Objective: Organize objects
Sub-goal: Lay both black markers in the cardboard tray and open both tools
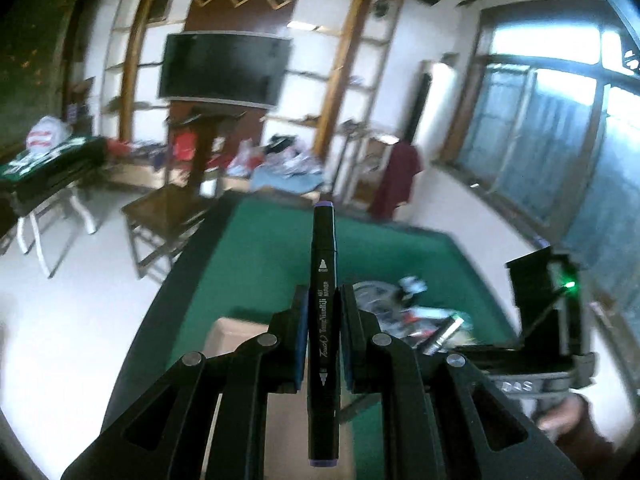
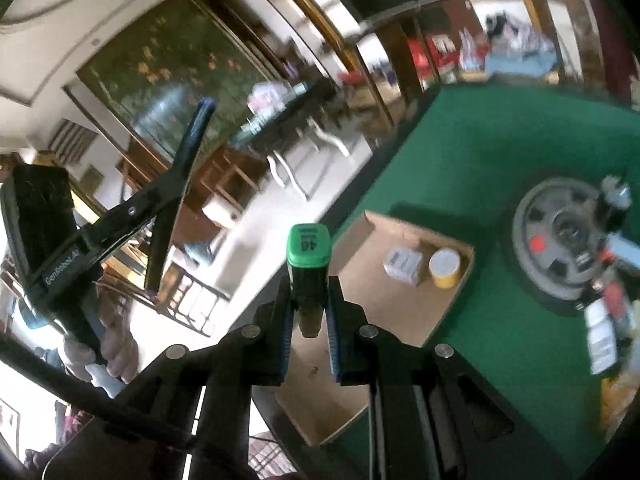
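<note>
Left gripper (image 1: pixel 323 344) jaws pinched on a black art marker with purple end caps (image 1: pixel 323 320), gripped mid-barrel between blue pads, marker running lengthwise along the fingers, far cap sticking out well past the fingertips, near cap back toward the camera. Right gripper (image 2: pixel 310 320) jaws pinched on a black marker with a green cap marked 46 (image 2: pixel 308 258), cap end pointing away from the camera and poking out above the fingertips. Both markers held up in the air over the green felt-topped table (image 1: pixel 260 264), not touching it. In the right wrist view the left gripper (image 2: pixel 176 168) shows at left with the purple-capped marker (image 2: pixel 196 128) in it, a hand (image 2: pixel 116 344) on its handle. Open shallow brown cardboard box (image 2: pixel 384 308) sits on the table at its near edge, below the right gripper; inside it a small white box (image 2: pixel 403 265) and a yellow jar with white lid (image 2: pixel 445 268), just beside each other near the far wall. Grey round wheel-like tray (image 2: pixel 536 224) further right on the felt, with a blurred pile of mixed small items (image 2: pixel 608 280) on and beside it. Room background blurred; dark wall-mounted TV (image 1: pixel 224 65) beyond the table.
</note>
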Available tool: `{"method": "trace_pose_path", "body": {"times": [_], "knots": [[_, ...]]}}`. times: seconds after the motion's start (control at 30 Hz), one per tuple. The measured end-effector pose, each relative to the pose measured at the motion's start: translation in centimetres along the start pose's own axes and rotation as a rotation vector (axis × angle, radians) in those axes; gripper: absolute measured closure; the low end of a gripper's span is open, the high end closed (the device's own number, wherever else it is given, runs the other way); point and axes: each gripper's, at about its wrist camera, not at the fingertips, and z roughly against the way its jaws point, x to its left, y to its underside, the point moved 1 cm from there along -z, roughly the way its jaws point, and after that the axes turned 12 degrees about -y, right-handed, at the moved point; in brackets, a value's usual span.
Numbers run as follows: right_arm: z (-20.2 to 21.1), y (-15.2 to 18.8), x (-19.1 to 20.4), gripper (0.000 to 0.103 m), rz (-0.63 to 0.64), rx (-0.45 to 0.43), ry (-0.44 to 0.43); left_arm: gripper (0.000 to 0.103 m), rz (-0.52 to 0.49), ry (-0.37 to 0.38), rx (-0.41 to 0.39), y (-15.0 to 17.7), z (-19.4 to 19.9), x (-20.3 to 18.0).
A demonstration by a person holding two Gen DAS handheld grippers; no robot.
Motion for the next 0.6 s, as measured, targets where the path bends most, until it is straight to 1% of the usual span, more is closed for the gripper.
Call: {"method": "trace_pose_path", "body": {"times": [0.07, 0.13, 0.23, 0.33, 0.4, 0.47, 0.57, 0.6], "knots": [[-3.3, 0.3, -1.9, 0.09, -0.041, 0.049, 0.013, 0.091, 0.024, -0.007, 0.041, 1.8, -3.5, 1.4], [-6.3, 0.6, -3.5, 0.09, -0.064, 0.094, 0.05, 0.091, 0.054, -0.017, 0.095, 3.8, -7.1, 2.8], [-9.5, 0.7, -5.6, 0.09, -0.094, 0.147, 0.076, 0.091, 0.091, -0.028, 0.188, 7.1, -12.3, 4.2], [-13.0, 0.3, -7.4, 0.09, -0.118, 0.191, 0.112, 0.091, 0.114, -0.037, 0.261, 9.5, -16.3, 5.1], [-14.1, -0.4, -8.2, 0.09, -0.125, 0.195, 0.13, 0.091, 0.116, -0.041, 0.282, 10.5, -17.2, 5.2], [-14.9, -1.6, -8.6, 0.09, -0.145, 0.188, 0.131, 0.091, 0.116, -0.047, 0.292, 10.8, -17.8, 5.3], [-16.4, -2.7, -9.2, 0.09, -0.155, 0.198, 0.166, 0.091, 0.108, -0.073, 0.305, 11.4, -18.9, 5.4], [-16.7, -2.8, -9.2, 0.09, -0.159, 0.205, 0.174, 0.091, 0.111, -0.076, 0.309, 11.5, -18.9, 6.0]]}}
